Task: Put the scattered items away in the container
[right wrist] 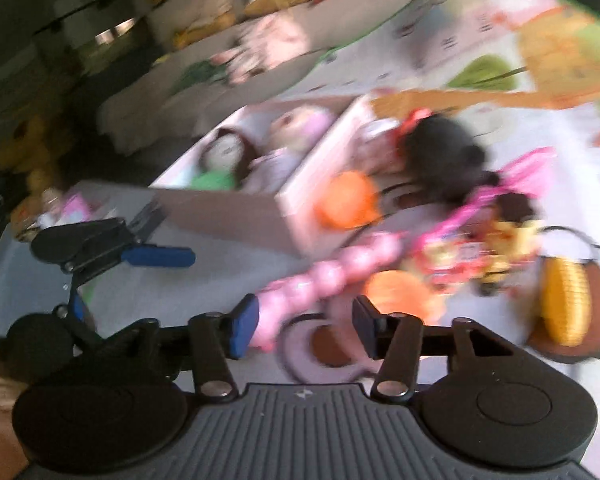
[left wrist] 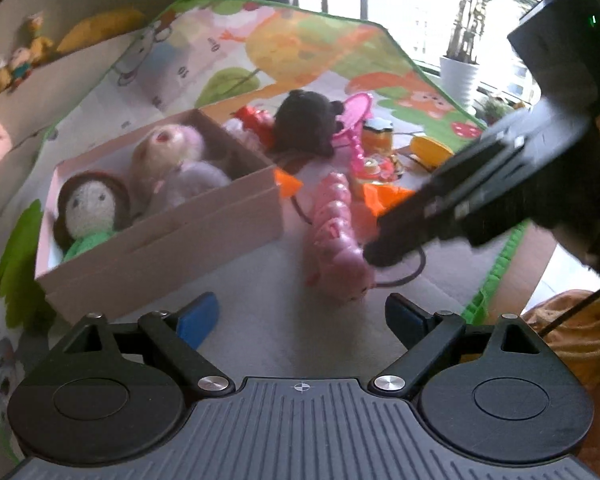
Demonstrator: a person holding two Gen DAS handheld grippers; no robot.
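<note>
Right gripper [right wrist: 305,328] is hovering half-open and empty around the pink caterpillar toy's [right wrist: 324,276] end, left gripper [left wrist: 300,316] is gaping empty; a shallow end pinch is risking slip short of the box [left wrist: 204,236].

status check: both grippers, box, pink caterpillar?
Left gripper open, empty. Right gripper open at pink segmented caterpillar toy. Cardboard box holds two knitted dolls. Black plush and loose toys still out.
</note>
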